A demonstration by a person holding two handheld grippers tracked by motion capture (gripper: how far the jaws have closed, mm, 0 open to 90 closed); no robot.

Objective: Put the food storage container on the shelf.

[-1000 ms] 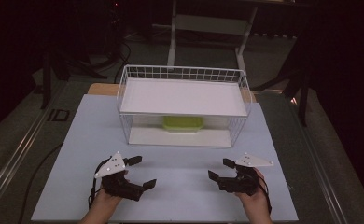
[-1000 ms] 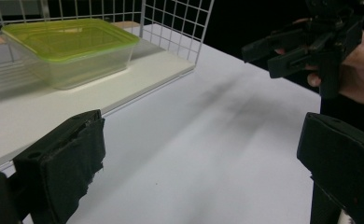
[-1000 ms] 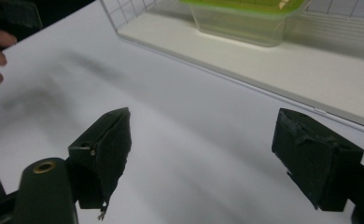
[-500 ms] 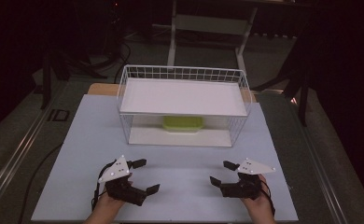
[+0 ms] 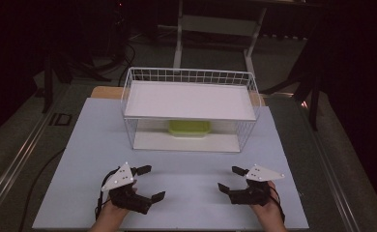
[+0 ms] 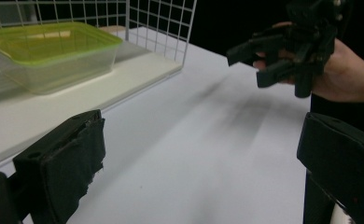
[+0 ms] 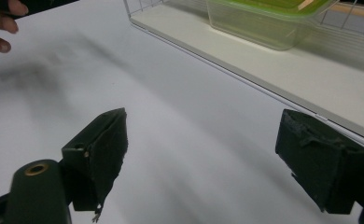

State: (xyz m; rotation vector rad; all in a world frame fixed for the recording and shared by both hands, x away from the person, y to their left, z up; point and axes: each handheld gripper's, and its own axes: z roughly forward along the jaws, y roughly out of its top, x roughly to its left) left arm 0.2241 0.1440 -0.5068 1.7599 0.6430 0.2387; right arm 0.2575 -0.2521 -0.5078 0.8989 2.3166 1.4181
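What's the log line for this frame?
left gripper: open, empty | right gripper: open, empty | container: lower shelf of rack | contact: none

Lidded green-topped clear container [image 5: 190, 127] sits upright on the wire rack's [image 5: 191, 77] lower shelf.

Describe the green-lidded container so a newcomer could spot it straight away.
Start at the white wire rack standing at the far middle of the table. Look under its upper shelf, on the lower board: the container sits there toward the back. It is a clear rectangular tub with a yellow-green lid, the one coloured item there.
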